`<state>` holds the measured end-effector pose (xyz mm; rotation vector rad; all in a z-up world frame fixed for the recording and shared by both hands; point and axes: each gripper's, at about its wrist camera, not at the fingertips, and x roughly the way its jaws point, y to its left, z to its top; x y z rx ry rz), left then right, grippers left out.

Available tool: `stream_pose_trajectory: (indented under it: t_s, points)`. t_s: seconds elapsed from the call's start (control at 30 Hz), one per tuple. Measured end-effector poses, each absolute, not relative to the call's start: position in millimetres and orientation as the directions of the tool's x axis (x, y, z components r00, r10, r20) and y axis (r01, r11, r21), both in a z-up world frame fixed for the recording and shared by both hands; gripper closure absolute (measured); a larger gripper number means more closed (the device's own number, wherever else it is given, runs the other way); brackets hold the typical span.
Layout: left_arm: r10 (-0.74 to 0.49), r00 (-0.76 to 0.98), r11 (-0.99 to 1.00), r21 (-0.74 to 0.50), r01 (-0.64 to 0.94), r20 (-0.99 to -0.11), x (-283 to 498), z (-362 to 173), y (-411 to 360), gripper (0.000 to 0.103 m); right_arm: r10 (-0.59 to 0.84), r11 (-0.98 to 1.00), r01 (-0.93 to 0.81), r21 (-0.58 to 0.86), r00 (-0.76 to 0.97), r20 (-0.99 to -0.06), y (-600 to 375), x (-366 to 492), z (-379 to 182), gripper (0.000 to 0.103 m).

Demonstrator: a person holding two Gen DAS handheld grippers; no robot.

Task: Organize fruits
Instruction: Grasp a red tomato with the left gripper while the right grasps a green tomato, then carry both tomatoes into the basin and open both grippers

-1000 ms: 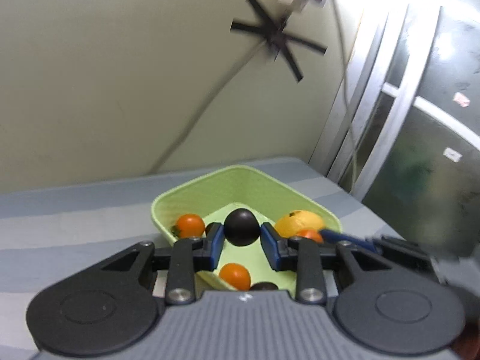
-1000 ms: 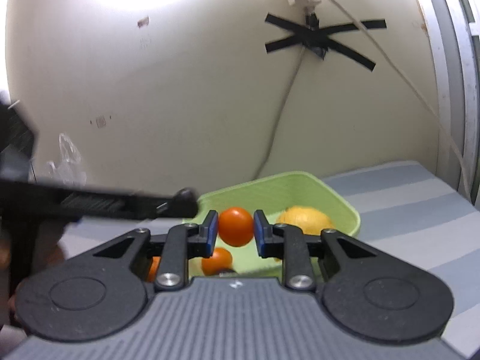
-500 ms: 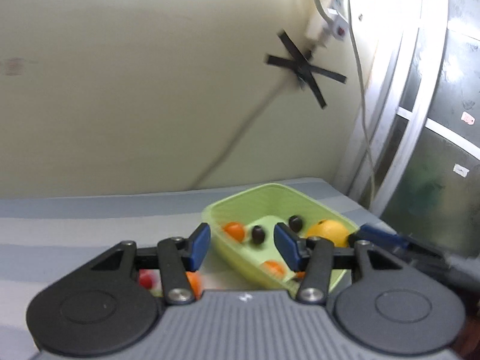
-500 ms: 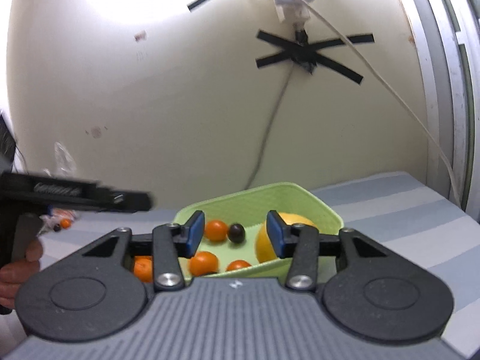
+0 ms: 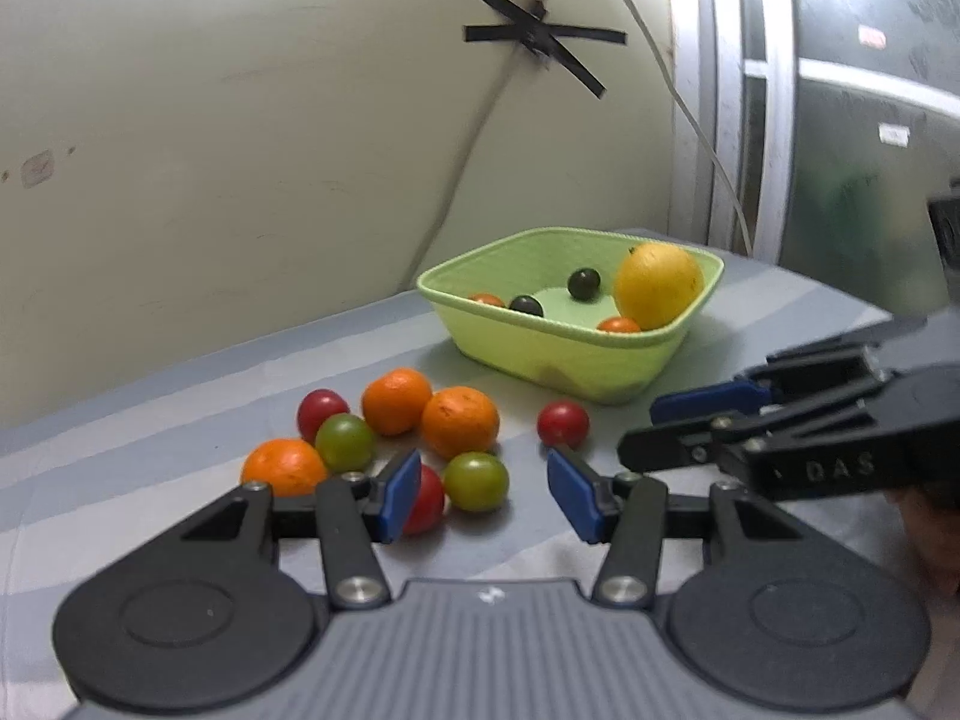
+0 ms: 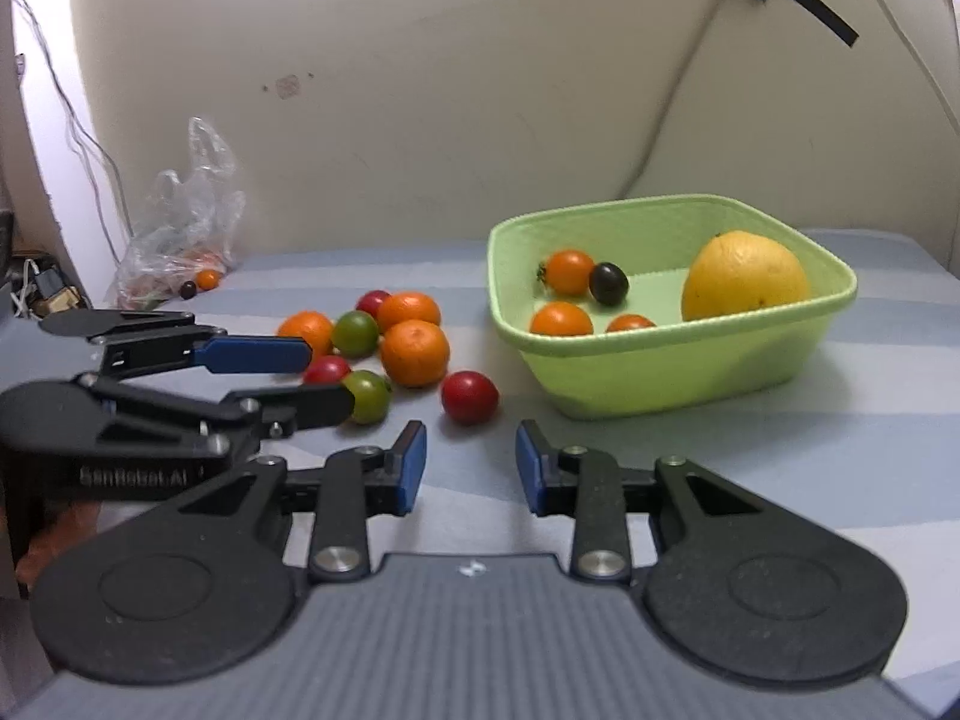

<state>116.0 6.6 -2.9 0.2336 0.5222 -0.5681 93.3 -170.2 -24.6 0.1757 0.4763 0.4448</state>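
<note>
The left gripper (image 5: 483, 495) has its blue-padded jaws spread wide with nothing between them; the right gripper (image 6: 471, 468) is likewise spread apart and holds nothing. Both hover low over the striped grey cloth (image 6: 780, 450); in the left wrist view the right gripper juts in from the right side, and in the right wrist view the left gripper reaches in from the left, its tips over the loose fruit.

Just ahead of the left gripper lies a loose cluster; a green tomato (image 5: 476, 481) sits between the jaw tips and slightly beyond them; a red tomato (image 5: 423, 501) is partly hidden behind the left pad; three tangerines (image 5: 459, 423) and another green tomato (image 5: 345, 443) lie farther on and to the left; a lone red tomato (image 6: 470, 397) rests just ahead of the right gripper, apart from the cluster.

Beyond and to the right of both grippers stands the light green basket (image 6: 660, 372); inside it are a large yellow citrus (image 6: 744, 285), small orange tomatoes (image 6: 569, 271) and a dark round fruit (image 6: 608, 283).

Far to the left of the right gripper, against the wall, a clear plastic bag (image 6: 180, 228) holds a few more small fruits.
</note>
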Motion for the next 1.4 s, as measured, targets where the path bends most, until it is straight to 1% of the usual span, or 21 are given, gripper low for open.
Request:
stream_pose_trajectory:
  t_s: [0.1, 0.2, 0.27, 0.4, 0.47, 0.6, 0.63, 0.67, 0.7, 0.73, 0.77, 0.8, 0.83, 0.87, 1.13, 1.27, 1.4]
  points:
    - [-0.434, 0.727, 0.823, 0.094, 0.56, -0.533, 113.5, -5.4, 6.2, 0.054, 0.442, 0.895, -0.354, 0.273, 0.79, -0.424, -169.1, 98.5, -25.3, 0.067]
    - [-0.443, 0.727, 0.836, 0.053, 0.547, -0.525, 114.2, 0.3, 19.4, 0.05, 0.473, 0.879, -0.391, 0.272, 0.783, -0.404, -161.9, 91.9, -22.7, 0.067]
    - [-0.462, 0.721, 0.846, -0.013, 0.533, -0.517, 116.9, 4.8, 35.7, 0.05, 0.489, 0.872, -0.423, 0.245, 0.78, -0.392, -153.6, 89.4, -19.9, 0.067]
    - [-0.498, 0.662, 0.859, -0.214, 0.465, -0.56, 140.6, 0.1, 65.4, 0.051, 0.509, 0.859, -0.477, 0.184, 0.764, -0.397, -132.5, 90.5, -17.5, 0.066]
    - [-0.513, 0.639, 0.854, -0.267, 0.447, -0.573, 149.6, -4.3, 69.9, 0.051, 0.513, 0.855, -0.491, 0.166, 0.754, -0.41, -121.4, 96.0, -18.5, 0.066]
    - [-0.53, 0.619, 0.846, -0.312, 0.433, -0.579, 158.9, -9.6, 66.0, 0.051, 0.512, 0.852, -0.506, 0.136, 0.748, -0.422, -105.1, 107.9, -19.1, 0.066]
    - [-0.538, 0.611, 0.841, -0.329, 0.429, -0.58, 161.6, -11.3, 65.9, 0.052, 0.512, 0.85, -0.509, 0.134, 0.743, -0.43, -102.0, 111.9, -20.0, 0.066]
    - [-0.548, 0.599, 0.836, -0.355, 0.419, -0.584, 165.5, -14.4, 66.0, 0.057, 0.513, 0.849, -0.511, 0.132, 0.739, -0.436, -99.7, 115.6, -21.3, 0.066]
    - [-0.557, 0.59, 0.83, -0.376, 0.412, -0.584, 168.0, -17.6, 66.3, 0.058, 0.513, 0.848, -0.515, 0.128, 0.733, -0.447, -97.5, 119.3, -23.1, 0.068]
    - [-0.573, 0.589, 0.819, -0.405, 0.406, -0.57, 168.7, -20.0, 68.1, 0.061, 0.511, 0.848, -0.515, 0.128, 0.728, -0.457, -96.2, 121.9, -24.6, 0.069]
    - [-0.584, 0.585, 0.812, -0.419, 0.408, -0.562, 168.6, -21.3, 68.6, 0.066, 0.511, 0.849, -0.511, 0.131, 0.732, -0.451, -97.6, 121.7, -23.7, 0.072]
    - [-0.594, 0.579, 0.804, -0.433, 0.407, -0.558, 167.8, -21.6, 69.3, 0.067, 0.501, 0.855, -0.503, 0.126, 0.738, -0.452, -99.0, 120.5, -23.5, 0.077]
    - [-0.604, 0.571, 0.797, -0.447, 0.407, -0.556, 166.0, -21.5, 69.6, 0.067, 0.506, 0.853, -0.505, 0.133, 0.735, -0.451, -101.7, 118.9, -23.9, 0.077]
    - [-0.605, 0.57, 0.796, -0.45, 0.405, -0.557, 161.8, -20.6, 69.0, 0.073, 0.508, 0.853, -0.501, 0.145, 0.734, -0.451, -104.8, 116.6, -24.0, 0.077]
    - [-0.669, 0.519, 0.744, -0.477, 0.469, -0.532, 130.7, -11.0, 49.0, 0.073, 0.497, 0.863, -0.482, 0.151, 0.758, -0.421, -132.5, 70.8, -27.3, 0.078]
    - [-0.703, 0.511, 0.711, -0.48, 0.514, -0.495, 145.8, 15.6, 21.3, 0.073, 0.451, 0.892, -0.421, 0.161, 0.82, -0.354, -156.1, 67.7, -15.1, 0.078]
    - [-0.707, 0.531, 0.707, -0.444, 0.55, -0.467, 172.9, 42.3, -17.8, 0.073, 0.378, 0.924, -0.337, 0.183, 0.88, -0.287, -179.8, 82.9, -4.1, 0.078]
